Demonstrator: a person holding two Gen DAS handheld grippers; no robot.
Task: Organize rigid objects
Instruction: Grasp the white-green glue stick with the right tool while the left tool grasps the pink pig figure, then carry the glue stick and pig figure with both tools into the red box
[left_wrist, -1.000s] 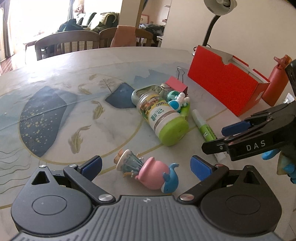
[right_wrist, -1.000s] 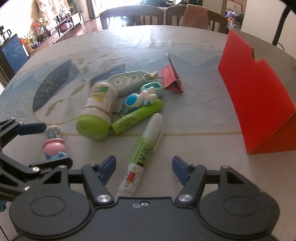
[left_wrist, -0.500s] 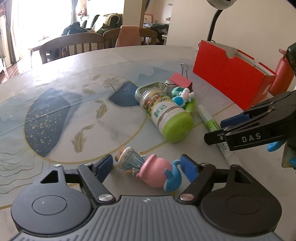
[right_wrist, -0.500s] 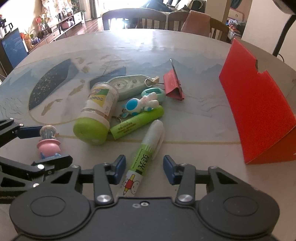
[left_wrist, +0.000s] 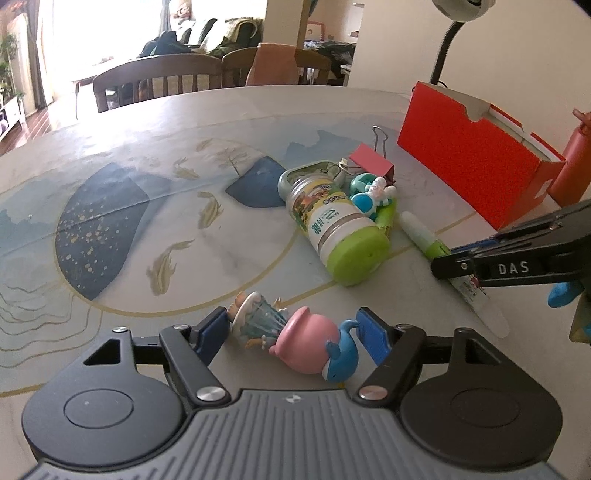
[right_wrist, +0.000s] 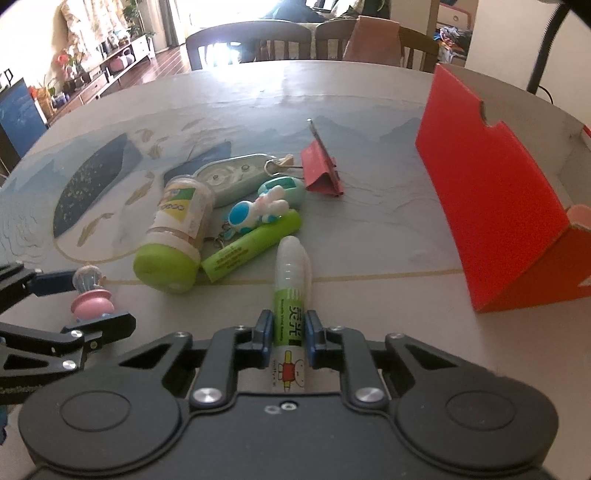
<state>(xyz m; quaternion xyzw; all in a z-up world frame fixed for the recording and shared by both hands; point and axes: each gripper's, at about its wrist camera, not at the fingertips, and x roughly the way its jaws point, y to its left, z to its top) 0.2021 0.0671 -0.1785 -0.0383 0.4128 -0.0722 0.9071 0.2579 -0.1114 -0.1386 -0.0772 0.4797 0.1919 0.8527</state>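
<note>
My right gripper (right_wrist: 290, 330) is shut on a white and green glue pen (right_wrist: 290, 291) that lies on the table; the pen also shows in the left wrist view (left_wrist: 424, 236). My left gripper (left_wrist: 291, 332) has its blue pads on both ends of a pink and blue toy figure (left_wrist: 295, 332) lying on the table; the toy shows in the right wrist view (right_wrist: 90, 295). A pile lies beyond: a green-capped jar (left_wrist: 340, 229), a green marker (right_wrist: 251, 249), a blue and white astronaut keychain (right_wrist: 255, 214), a correction tape (right_wrist: 232, 177) and a red binder clip (right_wrist: 321, 168).
An open red cardboard box (right_wrist: 491, 206) stands at the right; it also shows in the left wrist view (left_wrist: 469, 166). An orange bottle (left_wrist: 572, 166) and a lamp stem (left_wrist: 443, 48) are behind it. Chairs (left_wrist: 159, 79) line the far table edge.
My right gripper moved forward and closed on the glue pen. My left gripper moved in around the toy figure and narrowed until its pads touch the toy's ends.
</note>
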